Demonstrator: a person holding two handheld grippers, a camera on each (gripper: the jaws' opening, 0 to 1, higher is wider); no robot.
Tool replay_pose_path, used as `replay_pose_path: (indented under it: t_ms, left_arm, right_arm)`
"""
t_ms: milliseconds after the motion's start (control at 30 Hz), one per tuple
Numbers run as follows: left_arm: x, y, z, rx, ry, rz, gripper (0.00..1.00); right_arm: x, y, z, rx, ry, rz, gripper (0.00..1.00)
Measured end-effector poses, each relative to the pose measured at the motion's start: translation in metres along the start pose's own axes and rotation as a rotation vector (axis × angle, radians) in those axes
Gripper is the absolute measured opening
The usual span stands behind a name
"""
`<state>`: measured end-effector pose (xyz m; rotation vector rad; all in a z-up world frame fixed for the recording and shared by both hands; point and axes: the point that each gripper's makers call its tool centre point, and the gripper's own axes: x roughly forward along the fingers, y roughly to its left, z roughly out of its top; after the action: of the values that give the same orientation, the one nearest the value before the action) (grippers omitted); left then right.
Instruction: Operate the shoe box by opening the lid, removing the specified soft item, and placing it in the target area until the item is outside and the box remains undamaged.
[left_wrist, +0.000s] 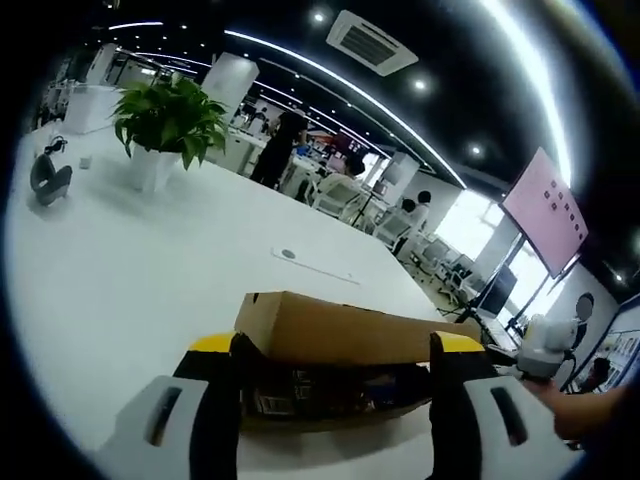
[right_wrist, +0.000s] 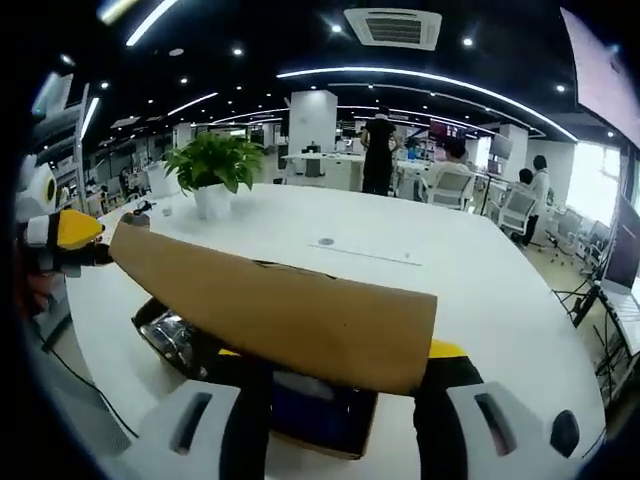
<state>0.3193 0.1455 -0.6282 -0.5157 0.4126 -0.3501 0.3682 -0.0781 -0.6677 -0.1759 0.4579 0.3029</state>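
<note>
A brown cardboard shoe box stands on the white table with its lid raised. Dark contents lie inside, too dim to name. My left gripper is open, its yellow-tipped jaws wide apart on either side of the box. In the right gripper view the lid slants across the picture above the open box, where a dark item and a shiny one lie. My right gripper is open, its tips partly behind the lid. The left gripper touches the lid's left corner.
A potted plant stands at the table's far side, with a small grey object near it. A round socket plate is set in the tabletop. People and chairs are beyond the table. A hand shows at the right.
</note>
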Motion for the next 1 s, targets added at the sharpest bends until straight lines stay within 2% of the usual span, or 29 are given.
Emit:
replay_pose_path:
  t_ms: [67,133,167,200,267,367,467,533,600,667,767,867,1000]
  left_arm:
    - [-0.005,0.002,-0.003,-0.007,0.009,-0.007,0.74]
    - [-0.007,0.002,-0.005,-0.002,0.01,-0.027,0.73]
    - [-0.008,0.002,-0.01,0.018,0.039,-0.04,0.71]
    - [-0.009,0.005,-0.018,0.082,0.084,-0.039,0.7]
    - [-0.009,0.006,-0.019,0.136,0.08,-0.036,0.7]
    - [-0.01,0.007,-0.019,0.104,0.069,-0.049,0.7]
    - [-0.011,0.009,-0.021,0.168,0.084,-0.055,0.61]
    - [-0.011,0.009,-0.021,0.18,0.082,-0.065,0.59]
    - [-0.01,0.009,-0.02,0.227,0.075,-0.073,0.57]
    - [-0.01,0.006,-0.021,0.244,0.083,-0.095,0.61]
    - [-0.008,-0.001,-0.024,0.234,0.102,-0.145,0.78]
    - [-0.007,0.003,-0.027,0.286,0.128,-0.137,0.75]
    - [-0.005,0.004,-0.033,0.325,0.156,-0.148,0.73]
  right_arm:
    - [0.001,-0.001,-0.001,-0.021,0.001,-0.005,0.53]
    - [0.0,-0.005,0.002,-0.085,-0.012,-0.026,0.5]
    - [-0.001,-0.004,0.002,-0.076,-0.013,-0.024,0.5]
    - [0.0,-0.006,0.002,-0.069,-0.012,-0.023,0.5]
    - [-0.001,-0.006,0.004,-0.051,-0.025,-0.024,0.49]
    - [-0.001,-0.006,0.009,-0.035,-0.042,-0.032,0.49]
    - [0.0,-0.008,0.014,-0.008,-0.053,-0.027,0.49]
    - [0.0,-0.009,0.017,0.0,-0.055,-0.025,0.49]
    - [-0.001,-0.011,0.022,0.01,-0.074,-0.028,0.48]
    - [0.0,-0.013,0.027,0.018,-0.09,-0.036,0.48]
    - [0.002,-0.012,0.029,0.033,-0.094,-0.034,0.47]
    - [0.004,-0.014,0.031,0.023,-0.098,-0.039,0.46]
    - [0.002,-0.02,0.034,-0.004,-0.086,-0.064,0.38]
